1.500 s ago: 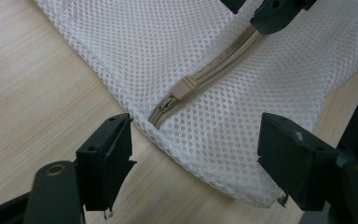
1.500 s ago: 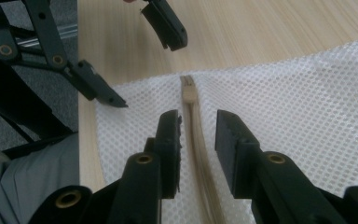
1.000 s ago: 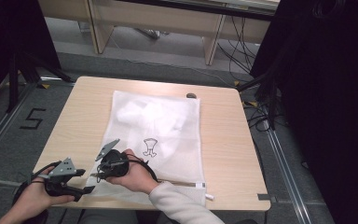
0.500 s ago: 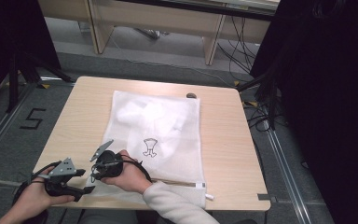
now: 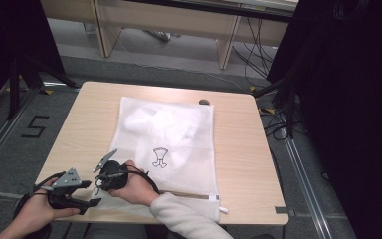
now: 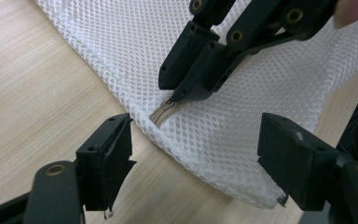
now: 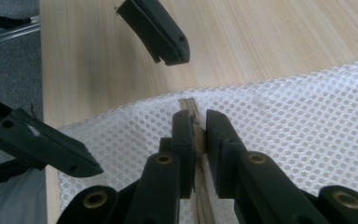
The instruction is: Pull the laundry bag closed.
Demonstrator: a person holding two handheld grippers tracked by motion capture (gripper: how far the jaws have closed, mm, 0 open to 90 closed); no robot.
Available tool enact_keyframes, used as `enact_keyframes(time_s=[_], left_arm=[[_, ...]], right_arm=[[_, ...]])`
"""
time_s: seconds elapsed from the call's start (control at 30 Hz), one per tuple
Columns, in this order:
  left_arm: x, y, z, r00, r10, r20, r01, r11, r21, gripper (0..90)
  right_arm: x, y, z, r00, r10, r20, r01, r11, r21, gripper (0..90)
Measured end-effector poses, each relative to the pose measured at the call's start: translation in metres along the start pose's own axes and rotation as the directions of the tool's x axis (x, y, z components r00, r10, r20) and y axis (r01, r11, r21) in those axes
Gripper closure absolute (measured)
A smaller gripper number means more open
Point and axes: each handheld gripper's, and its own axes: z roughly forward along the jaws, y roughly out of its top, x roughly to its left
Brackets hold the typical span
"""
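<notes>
Pinching the zip of the net bag

The soft, light net bag [image 5: 166, 144] lies flat on the desk [image 5: 238, 149]. The right tool [image 7: 199, 125] has just been closing and now squeezes its tan zipper [image 7: 189, 106]; the left tool [image 6: 200, 154] waits open, best grabbing the bag's corner.

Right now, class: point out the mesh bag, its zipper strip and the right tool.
mesh bag [image 5: 179, 124], high view, middle of the netting
zipper strip [image 7: 196, 135], right gripper view, beige tape between the pads
right tool [image 6: 182, 88], left gripper view, at its tips

Grey floor [image 5: 144, 64] with a taped "5" [image 5: 35, 127], black curtains [image 5: 348, 109] at both sides, wooden desk legs [image 5: 226, 47] beyond the light wood table [image 5: 238, 164].
</notes>
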Motion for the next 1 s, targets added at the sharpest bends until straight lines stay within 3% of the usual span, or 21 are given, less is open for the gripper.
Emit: enact_keyframes(time_s=[0.03,0.07,0.17,0.33,0.43,0.57,0.7,0.73,0.8,0.93,1.0], left_arm=[[0.000,0.000,0.000,1.0000,-0.004,0.000,0.004,1.0000,0.000,25.8],[-0.001,0.000,0.001,0.9994,-0.033,0.000,0.033,0.9994,-0.004,25.8],[0.001,0.001,0.001,0.9999,-0.010,-0.009,0.010,0.9999,-0.004,26.0],[0.000,0.001,0.001,0.9999,-0.011,-0.009,0.011,0.9999,-0.002,26.2],[-0.001,0.000,0.001,0.9995,-0.031,-0.004,0.031,0.9995,0.000,26.2],[-0.001,0.000,0.002,0.9995,-0.031,-0.001,0.031,0.9995,0.001,26.3],[-0.001,0.000,0.001,0.9995,-0.032,0.006,0.032,0.9995,-0.001,26.3],[-0.001,0.000,0.001,0.9996,-0.029,0.005,0.029,0.9996,0.000,26.3],[0.000,0.000,0.001,1.0000,-0.007,0.003,0.007,1.0000,0.002,26.3],[0.000,0.000,0.001,1.0000,-0.006,0.003,0.006,1.0000,0.003,26.3],[0.000,0.000,0.001,1.0000,-0.006,0.003,0.006,1.0000,0.002,26.3]], right_arm=[[0.000,0.001,-0.002,1.0000,0.004,-0.004,-0.004,1.000,0.005,85.4],[0.000,0.001,-0.003,1.0000,0.002,-0.001,-0.002,1.000,-0.005,85.9],[0.000,0.003,-0.010,1.0000,-0.005,0.001,0.005,1.000,-0.003,86.9],[-0.001,0.004,-0.012,1.0000,0.004,-0.001,-0.004,1.000,-0.003,86.9],[0.000,0.003,-0.010,1.0000,0.001,-0.005,-0.001,1.000,0.004,87.0],[0.000,0.002,-0.008,0.9996,0.027,-0.009,-0.027,1.000,0.009,86.4],[-0.002,0.002,-0.004,0.9998,0.016,-0.009,-0.016,1.000,0.006,78.6],[0.000,0.002,-0.004,0.9990,0.044,-0.012,-0.044,0.999,0.010,76.0],[-0.003,0.002,-0.004,0.9994,0.033,-0.010,-0.033,0.999,-0.012,72.5],[-0.004,0.003,-0.004,0.9955,0.092,-0.020,-0.092,0.996,-0.005,70.8],[-0.006,0.003,-0.003,0.9955,0.090,-0.031,-0.090,0.996,-0.001,70.5]])
